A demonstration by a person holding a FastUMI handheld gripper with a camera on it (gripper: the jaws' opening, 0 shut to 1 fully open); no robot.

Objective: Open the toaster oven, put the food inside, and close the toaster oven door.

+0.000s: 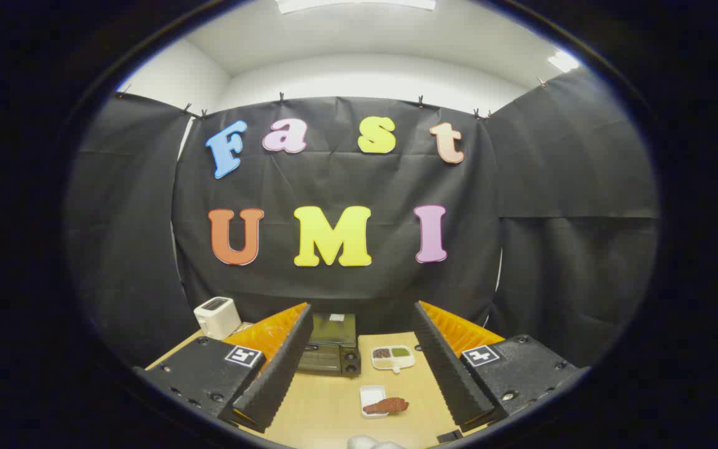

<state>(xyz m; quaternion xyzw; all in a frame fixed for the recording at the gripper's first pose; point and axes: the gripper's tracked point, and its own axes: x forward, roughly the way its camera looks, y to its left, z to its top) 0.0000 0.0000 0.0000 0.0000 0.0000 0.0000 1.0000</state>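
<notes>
pale wood table (pixel 334 411) under the claw (pixel 359 368), whose two fingers are spread wide apart with nothing held between them. one dark toaster oven (pixel 332 346), door closed, stands beyond the fingertips, close to the left finger, against the black cloth wall (pixel 552 187). one small white tray (pixel 371 394) lies between the fingers, nearer than the oven, with one brown piece of food (pixel 386 406) resting across its near edge. one divided dish (pixel 392 358) with dark and green fillings sits just right of the oven, between the fingers. one white toaster (pixel 217 317) stands beyond the left finger. white ceiling with light panels above. claw hovers level, above the table.
</notes>
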